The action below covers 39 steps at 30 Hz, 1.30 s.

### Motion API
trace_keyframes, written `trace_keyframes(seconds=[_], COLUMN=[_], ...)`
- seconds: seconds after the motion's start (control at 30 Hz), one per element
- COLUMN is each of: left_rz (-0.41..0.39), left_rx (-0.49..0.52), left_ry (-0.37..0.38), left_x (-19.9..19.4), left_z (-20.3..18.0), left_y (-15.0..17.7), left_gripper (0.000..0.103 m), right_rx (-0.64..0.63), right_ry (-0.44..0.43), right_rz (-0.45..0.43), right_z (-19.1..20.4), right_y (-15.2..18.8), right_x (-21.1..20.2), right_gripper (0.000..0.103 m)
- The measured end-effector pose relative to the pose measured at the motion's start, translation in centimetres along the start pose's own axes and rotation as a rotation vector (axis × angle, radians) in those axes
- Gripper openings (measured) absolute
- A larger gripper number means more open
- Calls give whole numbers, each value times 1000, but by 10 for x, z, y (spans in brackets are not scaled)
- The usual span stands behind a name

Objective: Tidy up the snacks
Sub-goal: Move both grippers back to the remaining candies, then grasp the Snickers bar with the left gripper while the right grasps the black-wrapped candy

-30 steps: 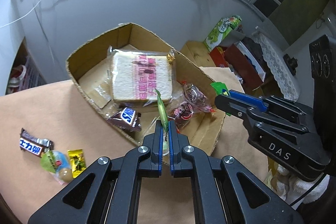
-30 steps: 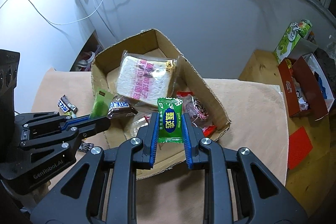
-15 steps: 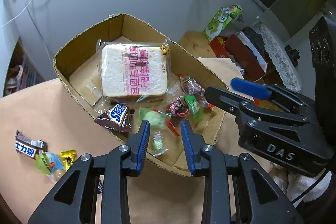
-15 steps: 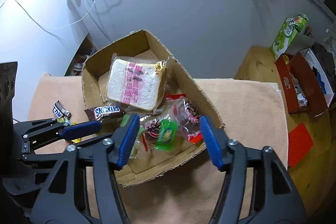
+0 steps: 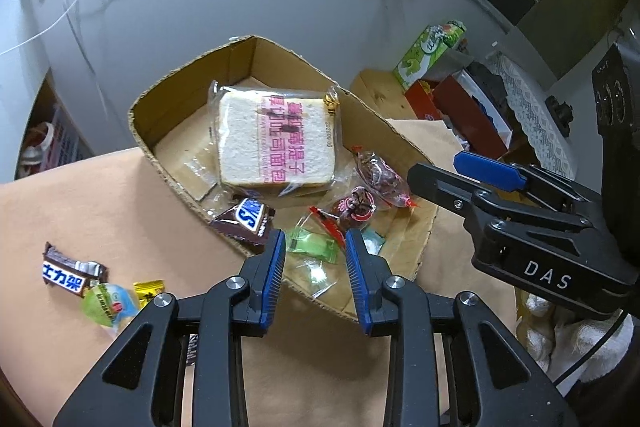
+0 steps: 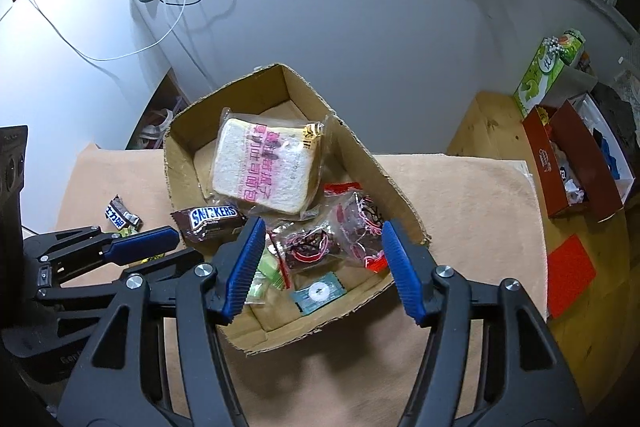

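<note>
A: Left hand-held gripper (image 5: 315, 259) noted over the near rim of the cardboard box (image 5: 172, 99); jaws parted a little, nothing between the pads. A green candy (image 5: 312, 245) is seen through the gap, lying loose on the box floor.

B: Right hand-held gripper (image 6: 322, 263) noted alongside, jaws parted wider, likewise empty. Below it, inside the box: bagged bread (image 6: 266, 167), a Snickers bar (image 6: 212, 221), red-printed packets (image 6: 320, 239).

A: Both jaws have just been opening; nothing is gripped in either pair.

B: What remains outside the box?

A: Three pieces on the bench (image 5: 100, 195), well to the left of the left hand-held gripper and apart from the box wall: a brown chocolate bar with white characters (image 5: 72, 275), a round green-wrapped sweet (image 5: 108, 305), a small yellow sweet (image 5: 148, 291). The last two are touching; the bar lies just beside them.

B: Long axis of the bar?

A: Slanted, running from upper left to lower right in the left wrist view. The jaws would probably need turning to close across its narrow width.

B: Nearer hand judged to be the left. From the right wrist view the bar (image 6: 122, 217) is seen beyond the left hand-held gripper's finger, so a reach from the right would have to cross it.
</note>
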<state>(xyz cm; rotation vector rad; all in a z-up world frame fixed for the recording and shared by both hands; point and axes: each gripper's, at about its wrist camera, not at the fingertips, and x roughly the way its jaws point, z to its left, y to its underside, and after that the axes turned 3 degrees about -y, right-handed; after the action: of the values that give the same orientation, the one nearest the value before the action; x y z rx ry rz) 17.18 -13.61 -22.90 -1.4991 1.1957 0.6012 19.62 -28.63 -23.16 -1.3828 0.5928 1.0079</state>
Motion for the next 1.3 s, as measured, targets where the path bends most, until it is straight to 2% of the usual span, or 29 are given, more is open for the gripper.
trace_keyframes(seconds=[0.3,0.67,0.93,1.1,1.3], left_rz=[-52,-74,-47,-21,8], left_rx=[-32,-192,-245,-238,-257], left_ry=[-53,-125,-145,-127,-103], left_x=[-36,-68,-64,-54,-42], left_z=[40,120,147,148,153], left_y=[15,44,64,75,84], left_gripper=[29,29,29,29,29], right_rx=[-6,-52,-132,-79,-77], right_ry=[-53,-168,-260,-316,-318], right_rz=[-26,-2,78,135,162], right_z=[17,58,113,132,149], right_y=[11,35,66,73,70], right_x=[-21,-29,-11,14,42], right_gripper=[63,63,63,63,63])
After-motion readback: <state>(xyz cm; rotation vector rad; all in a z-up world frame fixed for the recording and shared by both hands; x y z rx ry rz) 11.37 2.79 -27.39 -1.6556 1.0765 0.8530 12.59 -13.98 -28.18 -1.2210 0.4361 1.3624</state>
